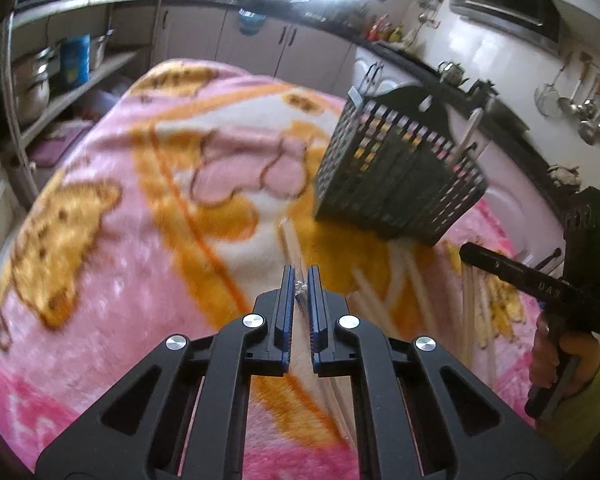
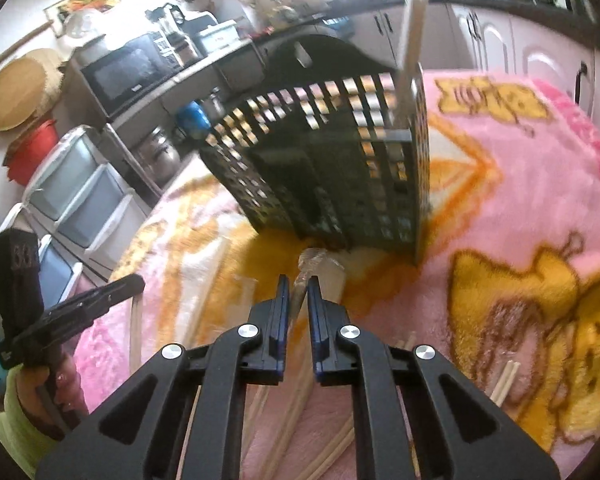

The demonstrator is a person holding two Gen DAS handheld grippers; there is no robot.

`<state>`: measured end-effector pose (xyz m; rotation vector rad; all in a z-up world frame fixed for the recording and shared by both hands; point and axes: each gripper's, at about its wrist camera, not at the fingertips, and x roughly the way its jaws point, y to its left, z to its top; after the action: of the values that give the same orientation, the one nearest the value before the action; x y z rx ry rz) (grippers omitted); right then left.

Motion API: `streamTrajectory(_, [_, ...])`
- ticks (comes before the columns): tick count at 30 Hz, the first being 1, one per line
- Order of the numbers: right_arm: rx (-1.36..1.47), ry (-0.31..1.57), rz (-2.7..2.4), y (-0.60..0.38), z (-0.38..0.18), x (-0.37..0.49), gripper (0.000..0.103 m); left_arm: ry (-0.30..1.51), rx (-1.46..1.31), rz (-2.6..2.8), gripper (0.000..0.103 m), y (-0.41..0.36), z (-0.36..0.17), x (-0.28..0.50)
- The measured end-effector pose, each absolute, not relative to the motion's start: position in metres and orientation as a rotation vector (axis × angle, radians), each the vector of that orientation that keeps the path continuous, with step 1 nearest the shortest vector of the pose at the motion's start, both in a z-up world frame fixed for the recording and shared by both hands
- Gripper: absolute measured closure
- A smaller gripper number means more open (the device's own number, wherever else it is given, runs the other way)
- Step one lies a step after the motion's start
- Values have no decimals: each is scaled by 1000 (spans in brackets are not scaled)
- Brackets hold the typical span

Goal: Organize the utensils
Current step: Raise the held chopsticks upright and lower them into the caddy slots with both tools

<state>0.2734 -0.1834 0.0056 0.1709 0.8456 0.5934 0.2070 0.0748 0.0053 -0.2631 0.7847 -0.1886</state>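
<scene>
Both grippers hold wrapped chopsticks above the pink blanket

The left gripper (image 1: pixel 300 276) tilts downward, jaws closed on a wrapped chopstick pair (image 1: pixel 300 298); the right gripper (image 2: pixel 298 284) tilts the same way, clamped on a wrapped chopstick pair (image 2: pixel 306 270) just before the black utensil basket (image 2: pixel 324 160). Loose chopsticks (image 1: pixel 380 300) lie on the blanket (image 1: pixel 120 240)

No text could be read with certainty; faint raised characters were seen on the right gripper (image 1: pixel 540 280) body, blurred beyond reading.
</scene>
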Motion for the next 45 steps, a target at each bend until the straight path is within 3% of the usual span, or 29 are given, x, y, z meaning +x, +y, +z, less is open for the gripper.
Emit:
streamTrajectory(15, [125, 611, 602, -197, 88, 245, 97, 616, -181, -276, 102, 44, 94, 215])
streamTrajectory(45, [163, 341, 494, -226, 185, 297, 97, 405, -82, -334, 102, 5, 213, 270])
